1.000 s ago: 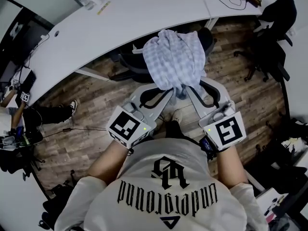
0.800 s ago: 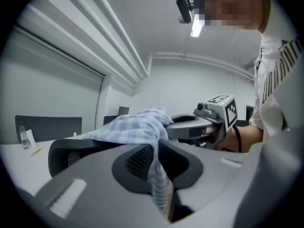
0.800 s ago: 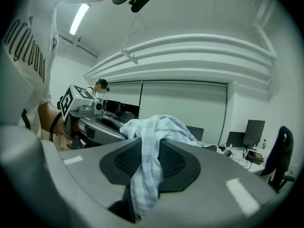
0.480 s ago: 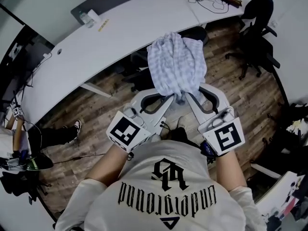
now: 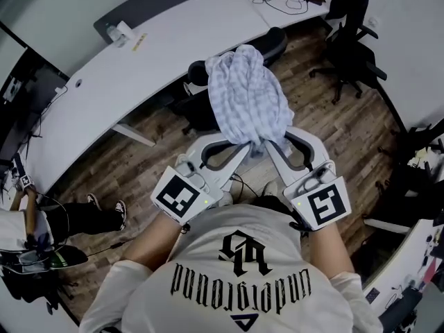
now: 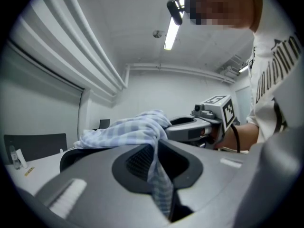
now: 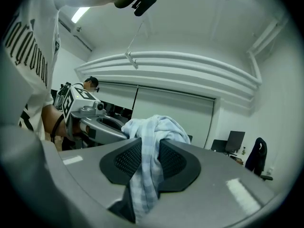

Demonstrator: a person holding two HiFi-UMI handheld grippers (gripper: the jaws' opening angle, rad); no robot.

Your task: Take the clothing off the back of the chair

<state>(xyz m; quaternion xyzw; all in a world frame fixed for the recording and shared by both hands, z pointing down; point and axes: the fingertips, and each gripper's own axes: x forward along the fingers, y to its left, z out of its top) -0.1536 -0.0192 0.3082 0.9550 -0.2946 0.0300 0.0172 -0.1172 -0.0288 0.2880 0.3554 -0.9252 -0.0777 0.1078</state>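
Over the chair (image 5: 198, 109), the left tongs (image 5: 245, 144) and right tongs (image 5: 268, 146) each clamp the checked clothing (image 5: 246, 96).

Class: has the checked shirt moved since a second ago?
Yes. The checked shirt has drawn away from the black chair back, toward the person; more of that chair back now shows.

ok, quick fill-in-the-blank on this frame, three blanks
1. The left gripper and right gripper are both ___ on the shirt.
2. The curved desk beyond the shirt is ___ in colour.
3. The floor is laid with ___ planks.

Missing words: shut; white; wood
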